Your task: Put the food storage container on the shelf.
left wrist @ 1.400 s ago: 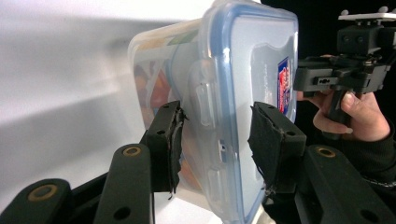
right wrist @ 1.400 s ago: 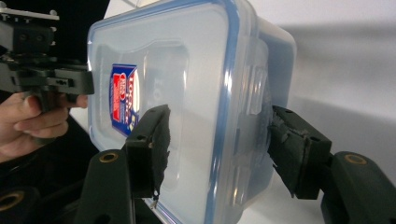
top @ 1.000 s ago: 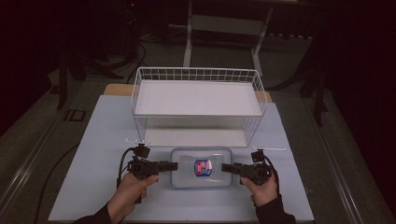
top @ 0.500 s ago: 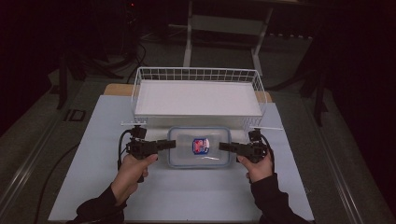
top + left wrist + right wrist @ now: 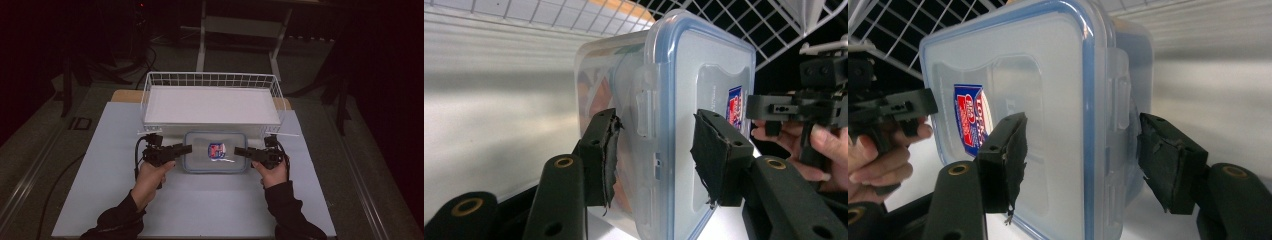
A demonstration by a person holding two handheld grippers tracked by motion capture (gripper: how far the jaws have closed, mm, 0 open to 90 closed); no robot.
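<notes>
Moved nearer the basket (image 5: 210, 105), the container (image 5: 216, 152) sits between both open grippers' jaws.

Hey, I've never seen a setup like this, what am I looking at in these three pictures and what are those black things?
A person holds a hand-operated two-jaw tool in each hand. The high view looks down on a table: the left gripper and right gripper meet a clear plastic container with a blue-rimmed lid at its two ends, in front of a white wire basket. The two gripper views come from cameras on the tools; each shows black padded jaws straddling the container's edge, with gaps visible.
</notes>
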